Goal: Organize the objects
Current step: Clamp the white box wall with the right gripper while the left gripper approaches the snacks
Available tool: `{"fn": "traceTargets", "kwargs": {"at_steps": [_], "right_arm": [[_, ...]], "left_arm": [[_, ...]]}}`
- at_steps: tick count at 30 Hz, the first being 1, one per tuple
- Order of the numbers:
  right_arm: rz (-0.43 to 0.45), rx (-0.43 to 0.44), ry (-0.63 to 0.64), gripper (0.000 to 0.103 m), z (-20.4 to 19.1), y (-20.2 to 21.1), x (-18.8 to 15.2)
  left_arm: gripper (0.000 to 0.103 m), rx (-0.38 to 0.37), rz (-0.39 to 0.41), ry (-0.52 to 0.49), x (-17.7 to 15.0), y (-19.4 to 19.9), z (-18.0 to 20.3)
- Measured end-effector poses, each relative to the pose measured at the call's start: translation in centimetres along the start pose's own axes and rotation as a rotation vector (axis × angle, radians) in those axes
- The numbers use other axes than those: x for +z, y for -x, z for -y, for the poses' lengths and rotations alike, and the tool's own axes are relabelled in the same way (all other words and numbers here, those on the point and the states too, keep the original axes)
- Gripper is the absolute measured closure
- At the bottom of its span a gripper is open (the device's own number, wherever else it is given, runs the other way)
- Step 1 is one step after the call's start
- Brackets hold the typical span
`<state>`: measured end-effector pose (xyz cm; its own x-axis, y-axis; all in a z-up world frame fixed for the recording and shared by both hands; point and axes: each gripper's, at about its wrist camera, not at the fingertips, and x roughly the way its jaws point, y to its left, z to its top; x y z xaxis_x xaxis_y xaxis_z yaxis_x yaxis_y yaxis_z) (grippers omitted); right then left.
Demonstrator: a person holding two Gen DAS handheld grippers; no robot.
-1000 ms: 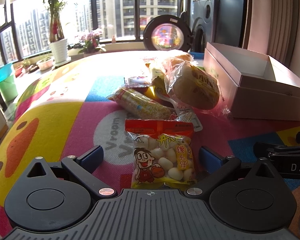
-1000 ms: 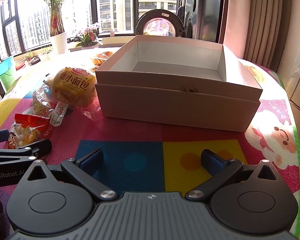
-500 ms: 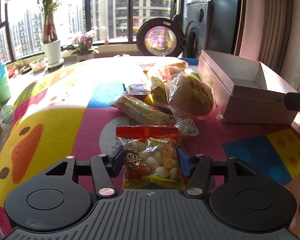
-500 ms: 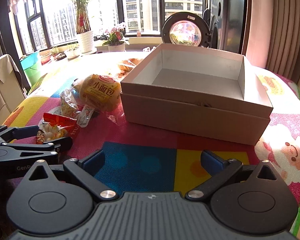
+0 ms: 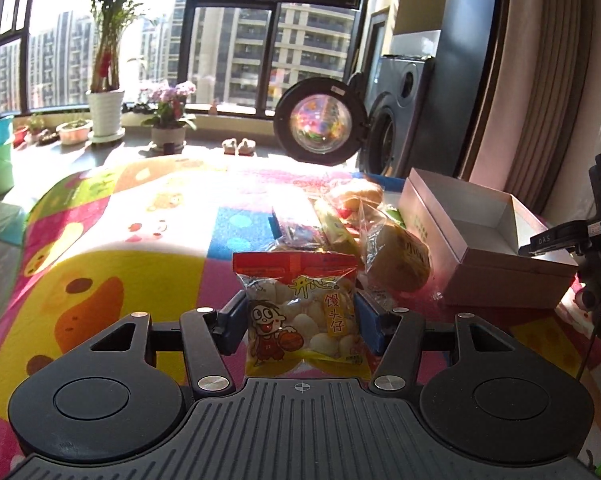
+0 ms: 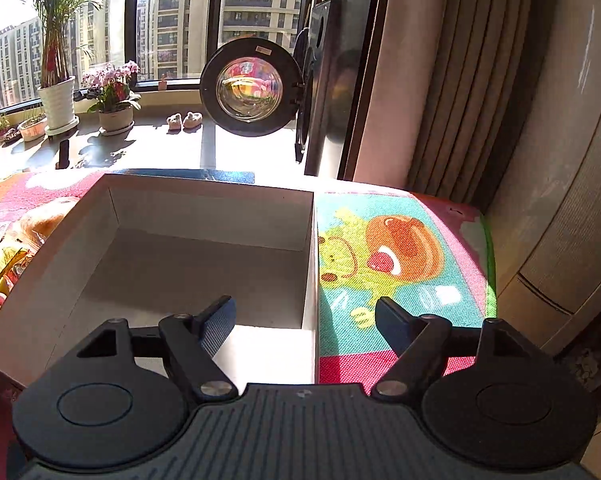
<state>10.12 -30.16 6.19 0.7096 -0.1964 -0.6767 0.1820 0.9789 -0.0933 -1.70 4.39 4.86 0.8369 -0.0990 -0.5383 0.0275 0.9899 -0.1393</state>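
My left gripper (image 5: 300, 322) is shut on a snack bag (image 5: 300, 308) with a red top and a cartoon boy, held above the colourful mat. Behind it lies a pile of snacks with a bagged bun (image 5: 396, 258). The open white cardboard box (image 5: 496, 276) stands to the right of the pile. My right gripper (image 6: 305, 320) is open and empty, straddling the box's right wall (image 6: 310, 264) near its front corner. The box floor (image 6: 188, 272) is bare. The right gripper also shows in the left wrist view (image 5: 568, 238), over the box.
A washing machine with its round door (image 6: 246, 94) open stands behind the table. Potted plants (image 5: 104, 112) line the window sill. A curtain (image 6: 440, 80) hangs to the right. Snack packets (image 6: 4, 256) lie left of the box.
My left gripper has lifted the snack bag off the mat. My right gripper has moved forward and up over the box's right wall, its jaws somewhat narrower.
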Motion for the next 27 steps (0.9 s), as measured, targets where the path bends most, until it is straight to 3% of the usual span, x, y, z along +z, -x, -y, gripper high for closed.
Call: {"fn": "traceTargets", "kwargs": {"at_steps": [2,6,8,10,13,16,18,19,21,23,24,25,26,27], "right_arm": [[-0.061,0.019,-0.012,0.075,-0.2,-1.3,-0.6],[-0.033,-0.026,0.057,0.083,-1.5,-0.5,-2.3],[-0.024,-0.019,0.098,0.084,-2.2,0.3,-3.0],[-0.01,-0.021,0.117,0.084,-2.6,1.0,-3.7],[-0.009,0.002,0.113,0.085,-2.4,1.8,-4.1],[-0.005,0.006,0.12,0.085,-2.3,2.2,-4.3],[-0.004,0.009,0.121,0.085,-2.3,2.3,-4.5],[-0.001,0.009,0.123,0.085,-2.4,2.4,-4.6],[0.0,0.01,0.119,0.085,-2.3,2.4,-4.7],[0.001,0.008,0.116,0.085,-2.3,2.4,-4.7],[0.003,0.005,0.117,0.085,-2.5,2.4,-4.7],[0.005,0.004,0.116,0.085,-2.4,2.2,-4.7],[0.006,0.002,0.117,0.085,-2.4,2.2,-4.7],[0.006,0.001,0.118,0.085,-2.4,2.3,-4.8]], "left_arm": [[0.042,0.01,0.004,-0.011,-0.1,-0.1,0.1],[0.042,0.044,0.012,-0.054,0.2,-0.4,0.7],[0.041,0.03,0.029,-0.053,0.6,-0.3,0.7],[0.04,0.08,0.041,-0.132,0.9,-0.9,1.4],[0.041,0.118,-0.033,-0.131,1.4,-2.3,1.0],[0.041,0.104,-0.044,-0.109,1.7,-2.3,0.7],[0.039,-0.008,-0.067,-0.009,2.4,-2.2,-0.4],[0.038,-0.027,-0.062,0.019,2.7,-2.2,-0.8],[0.04,0.128,0.034,-0.135,2.8,-1.8,0.6],[0.038,0.097,0.025,-0.067,3.7,-2.0,0.0],[0.041,0.119,0.037,-0.093,3.9,-1.9,0.2],[0.041,0.095,0.042,-0.095,4.2,-1.9,0.3],[0.039,0.027,0.009,-0.027,4.7,-2.0,-0.3],[0.039,0.031,-0.006,-0.008,5.0,-2.2,-0.3]]}}
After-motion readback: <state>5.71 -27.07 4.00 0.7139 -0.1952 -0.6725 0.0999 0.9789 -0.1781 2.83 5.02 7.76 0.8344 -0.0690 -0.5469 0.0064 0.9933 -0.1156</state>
